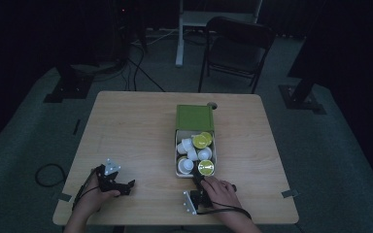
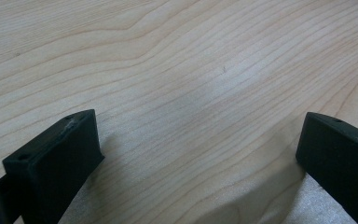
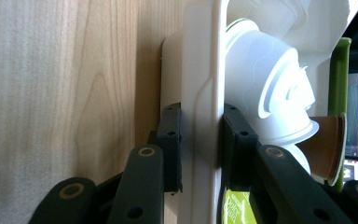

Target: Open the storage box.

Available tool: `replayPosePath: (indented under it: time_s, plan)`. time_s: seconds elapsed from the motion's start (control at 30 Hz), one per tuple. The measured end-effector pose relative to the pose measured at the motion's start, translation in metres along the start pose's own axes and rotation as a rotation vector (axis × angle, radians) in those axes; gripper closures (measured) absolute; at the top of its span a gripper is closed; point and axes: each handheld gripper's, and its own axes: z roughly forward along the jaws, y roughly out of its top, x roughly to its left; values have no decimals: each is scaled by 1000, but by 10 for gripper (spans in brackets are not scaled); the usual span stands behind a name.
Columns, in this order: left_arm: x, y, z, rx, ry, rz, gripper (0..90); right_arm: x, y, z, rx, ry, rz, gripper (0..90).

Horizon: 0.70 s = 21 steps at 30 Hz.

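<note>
**A:** Looking along your right tongs (image 3: 200,149), you have the jaws clamped on the near wall of the white tray (image 3: 204,70), one jaw outside it and one inside. Is that the grip you want?

**B:** It seems firm. Where does the tray lie from there?

**A:** Straight ahead of your right hand (image 1: 219,190). Its long axis runs away from you toward the green lid (image 1: 194,117), which sits at its far end. The white cups (image 1: 188,154) and yellow-topped cups (image 1: 206,167) lie loose inside, one cup just beyond your inner jaw.

**B:** And my left?

**A:** Your left tongs (image 1: 126,187) rest well to the left of the tray, jaws wide apart over bare wood with nothing between them. The right hand is much the nearer, so any pull or slide would likely fall to it.

**B:** The surface?

**A:** The pale wooden worktop (image 1: 131,126) is bare to the tray's left. Beyond the tray's far end stands a dark folding chair (image 1: 238,48), on a dim floor with cables (image 1: 143,68).
</note>
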Motion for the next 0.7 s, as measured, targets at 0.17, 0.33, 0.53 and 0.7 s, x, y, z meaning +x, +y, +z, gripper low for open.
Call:
replayPosePath:
  time_s: [0.17,0.33,0.53,0.7]
  plan:
    - [0,0,0,-2,0,-1,0,-5,3,-3,-5,33,15,621]
    - [0,0,0,-2,0,0,0,-14,8,-13,-67,47,64,614]
    - [0,0,0,-2,0,-1,0,-27,10,-23,-127,42,134,574]
    - [0,0,0,-2,0,-1,0,-40,7,-26,-148,43,203,559]
